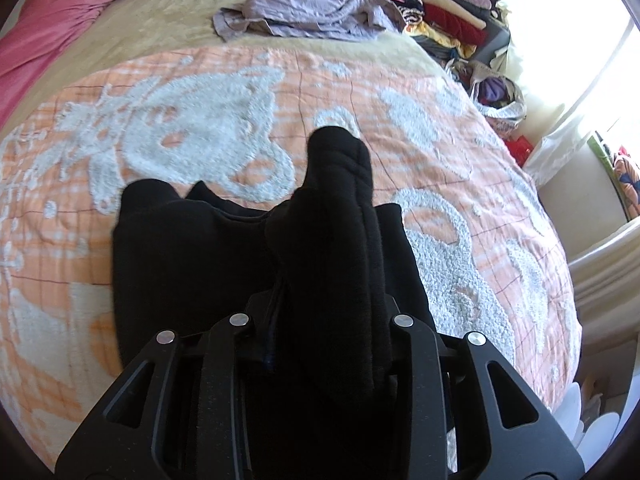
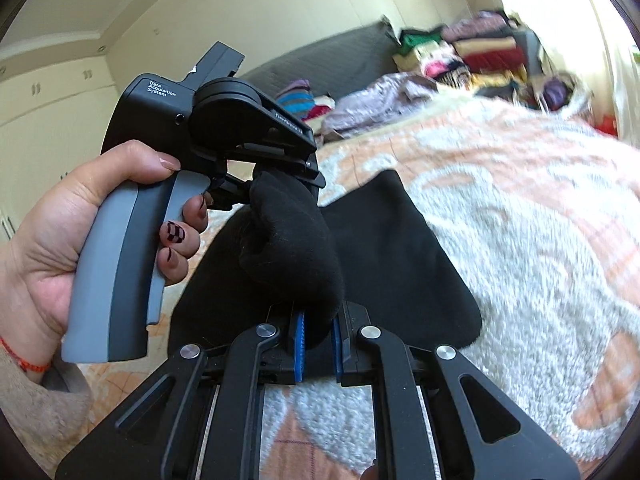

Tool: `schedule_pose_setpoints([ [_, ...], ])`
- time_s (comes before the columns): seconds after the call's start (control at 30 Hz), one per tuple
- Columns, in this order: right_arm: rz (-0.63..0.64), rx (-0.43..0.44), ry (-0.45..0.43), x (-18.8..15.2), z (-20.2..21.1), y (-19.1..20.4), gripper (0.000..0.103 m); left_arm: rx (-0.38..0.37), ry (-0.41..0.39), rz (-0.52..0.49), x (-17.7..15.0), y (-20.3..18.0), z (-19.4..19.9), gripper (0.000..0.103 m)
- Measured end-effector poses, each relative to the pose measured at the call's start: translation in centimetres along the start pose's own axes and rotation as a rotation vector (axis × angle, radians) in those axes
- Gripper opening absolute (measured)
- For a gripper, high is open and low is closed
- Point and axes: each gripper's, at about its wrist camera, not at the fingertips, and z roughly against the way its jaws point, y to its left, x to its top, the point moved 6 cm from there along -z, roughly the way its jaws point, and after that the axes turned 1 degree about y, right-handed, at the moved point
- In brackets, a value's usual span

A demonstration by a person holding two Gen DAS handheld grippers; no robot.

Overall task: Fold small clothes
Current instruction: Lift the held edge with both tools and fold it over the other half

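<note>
Black cloth (image 2: 320, 272) bunched right at my right gripper (image 2: 319, 344) — both blue pads (image 2: 299, 344) are clamped on a thick wad of it, jaws nearly together. That's one dark garment, and it runs up from my right pads to my left gripper (image 2: 288, 168), which sits just ahead in the right wrist view, pinching the other bunched end. My left hand (image 2: 80, 232) wraps the grey handle; one red thread bracelet (image 2: 24, 360) on the wrist.

Writing I can read: "Data Acquisition System" in white on the left gripper's black body. A second small label along the jaw housing is too small to make out.

Over in the left wrist view, the garment (image 1: 332, 248) stands up in a folded ridge between my left fingers, which are closed on it; the rest drapes down onto the quilt (image 1: 200, 128). One orange-and-white quilt, with a tufted white pattern, covers the bed.

Further back: one crumpled lilac cloth (image 1: 312, 12) lying on the beige sheet, one pink blanket (image 1: 48, 24) at the left edge, and one tall stack of folded clothes (image 1: 448, 4) near the bright window — too many layers to count.
</note>
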Motion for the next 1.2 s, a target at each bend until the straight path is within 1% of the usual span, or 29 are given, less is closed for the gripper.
schedule_pose_setpoints([
  [0.07, -0.040, 0.015, 0.017, -0.2, -0.2, -0.8, 0.010, 0.010, 0.011, -0.002, 0.0, -0.6, -1.0, 0.028],
  [0.2, -0.120, 0.048, 0.045, -0.4, -0.4, -2.1, 0.013, 0.015, 0.016, -0.011, 0.0, -1.2, -1.9, 0.039],
  [0.23, -0.137, 0.054, 0.049, -0.4, -0.4, -2.4, 0.013, 0.009, 0.017, -0.012, 0.0, -1.3, -2.0, 0.046],
  [0.27, -0.157, 0.067, 0.057, -0.5, -0.4, -2.7, 0.014, 0.000, 0.017, -0.014, 0.1, -1.4, -2.1, 0.050],
  [0.33, -0.195, 0.070, 0.072, -0.7, -0.5, -3.4, 0.014, -0.047, 0.017, -0.011, 0.1, -1.6, -2.1, 0.068],
  [0.4, -0.231, 0.075, 0.087, -0.8, -0.6, -4.3, 0.014, -0.099, 0.013, 0.005, 0.1, -1.8, -1.6, 0.068],
  [0.43, -0.251, 0.081, 0.093, -0.9, -0.6, -4.6, 0.015, -0.113, -0.005, 0.005, 0.2, -1.7, -0.9, 0.068],
  [0.47, -0.287, 0.101, 0.103, -1.0, -0.6, -5.1, 0.015, -0.117, -0.019, 0.001, 0.2, -1.6, -0.4, 0.068],
  [0.57, -0.326, 0.145, 0.129, -1.1, -0.5, -5.5, 0.021, -0.111, -0.078, -0.007, 0.0, -0.5, 1.9, 0.068],
  [0.6, -0.326, 0.159, 0.134, -1.1, -0.3, -5.4, 0.025, -0.102, -0.100, -0.012, -0.2, 0.1, 2.6, 0.068],
  [0.63, -0.331, 0.179, 0.140, -1.0, -0.1, -5.4, 0.031, -0.076, -0.129, -0.024, -0.4, 0.9, 3.3, 0.068],
  [0.67, -0.340, 0.211, 0.144, -0.8, 0.2, -5.3, 0.037, -0.033, -0.156, -0.039, -0.9, 1.8, 4.1, 0.068],
  [0.7, -0.342, 0.234, 0.144, -0.5, 0.4, -5.3, 0.047, -0.012, -0.169, -0.042, -1.2, 2.5, 4.4, 0.068],
  [0.73, -0.340, 0.256, 0.135, -0.1, 0.8, -5.2, 0.052, 0.011, -0.185, -0.043, -1.7, 3.5, 4.9, 0.068],
  [0.77, -0.338, 0.262, 0.124, 0.3, 1.1, -5.1, 0.061, 0.025, -0.196, -0.040, -2.3, 4.4, 5.2, 0.068],
  [0.8, -0.333, 0.273, 0.115, 0.8, 1.5, -4.8, 0.066, 0.048, -0.208, -0.039, -2.9, 5.3, 5.4, 0.068],
  [0.83, -0.328, 0.295, 0.114, 1.4, 1.6, -4.6, 0.068, 0.061, -0.211, -0.044, -3.4, 5.8, 5.4, 0.068],
  [0.9, -0.331, 0.305, 0.143, 2.5, 0.8, -4.7, 0.073, 0.081, -0.205, -0.062, -4.5, 6.8, 5.3, 0.068],
  [0.93, -0.331, 0.307, 0.160, 2.7, 0.4, -4.7, 0.075, 0.088, -0.192, -0.073, -5.3, 7.0, 4.9, 0.068],
  [1.03, -0.327, 0.293, 0.244, 3.9, -2.3, -4.7, 0.075, 0.072, -0.170, -0.083, -6.8, 7.2, 4.1, 0.068],
  [1.1, -0.324, 0.305, 0.293, 4.4, -3.8, -4.6, 0.075, 0.073, -0.177, -0.088, -7.4, 7.2, 4.0, 0.068],
  [1.17, -0.310, 0.268, 0.322, 4.7, -4.6, -4.9, 0.074, 0.072, -0.184, -0.100, -7.6, 6.9, 4.1, 0.068],
  [1.2, -0.287, 0.247, 0.340, 5.1, -5.3, -4.8, 0.072, 0.074, -0.185, -0.107, -7.6, 6.7, 4.1, 0.068],
])
